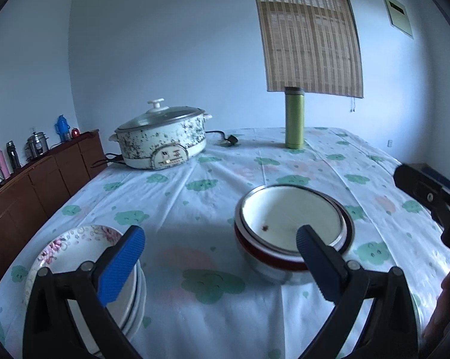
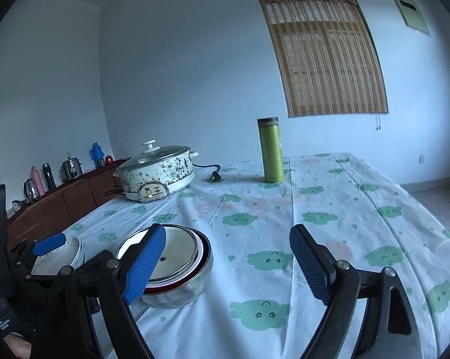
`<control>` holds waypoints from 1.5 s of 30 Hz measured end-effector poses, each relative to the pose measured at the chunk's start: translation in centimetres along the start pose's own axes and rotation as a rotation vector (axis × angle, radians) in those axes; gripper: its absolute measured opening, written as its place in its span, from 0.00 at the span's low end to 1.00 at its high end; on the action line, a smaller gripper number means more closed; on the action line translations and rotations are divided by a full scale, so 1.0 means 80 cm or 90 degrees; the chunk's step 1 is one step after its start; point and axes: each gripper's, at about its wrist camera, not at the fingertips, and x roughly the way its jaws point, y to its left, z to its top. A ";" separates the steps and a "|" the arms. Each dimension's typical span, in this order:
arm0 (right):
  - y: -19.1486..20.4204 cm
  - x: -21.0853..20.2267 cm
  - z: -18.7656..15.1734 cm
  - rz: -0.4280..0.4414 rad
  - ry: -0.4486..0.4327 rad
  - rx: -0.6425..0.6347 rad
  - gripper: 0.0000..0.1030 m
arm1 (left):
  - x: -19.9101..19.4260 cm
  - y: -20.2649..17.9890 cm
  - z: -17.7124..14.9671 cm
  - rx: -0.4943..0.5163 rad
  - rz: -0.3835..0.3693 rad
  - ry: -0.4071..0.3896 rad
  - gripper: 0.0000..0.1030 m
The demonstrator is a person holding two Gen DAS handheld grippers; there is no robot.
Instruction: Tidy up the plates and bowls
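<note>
Both hand-held grippers empty: left hand-held gripper [image 1: 219,240] spread wide over bare cloth, right hand-held gripper [image 2: 227,239] likewise released, nothing between pads. Bowl stack [image 1: 290,233] nested on counter [image 1: 195,185], near front. Plate stack [image 1: 84,257] piled just left of it. Sorting looks mostly done, judging by two tidy piles; no loose dishes visible. Cooker [image 1: 162,137] and green flask [image 1: 294,116] stand far back.

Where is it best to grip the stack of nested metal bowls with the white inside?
Probably the stack of nested metal bowls at its near rim, one finger inside and one outside, coming from above: the rounded steel wall looks too wide and slippery to clamp.
</note>
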 end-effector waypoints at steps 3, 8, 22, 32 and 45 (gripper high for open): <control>0.006 -0.007 -0.001 0.003 -0.012 -0.014 0.85 | -0.003 -0.002 -0.002 0.004 -0.006 0.000 1.00; 0.008 -0.019 -0.002 -0.006 -0.030 -0.022 0.86 | -0.008 0.002 -0.004 -0.008 -0.016 0.001 1.00; 0.002 -0.027 -0.006 0.005 0.001 0.000 0.87 | -0.012 0.006 -0.012 -0.015 -0.061 0.061 1.00; -0.014 -0.033 -0.013 0.046 0.085 0.056 0.87 | -0.011 0.020 -0.021 -0.028 -0.087 0.135 1.00; -0.026 -0.001 -0.006 0.125 0.203 0.164 0.87 | -0.004 0.027 0.028 -0.015 -0.084 0.127 1.00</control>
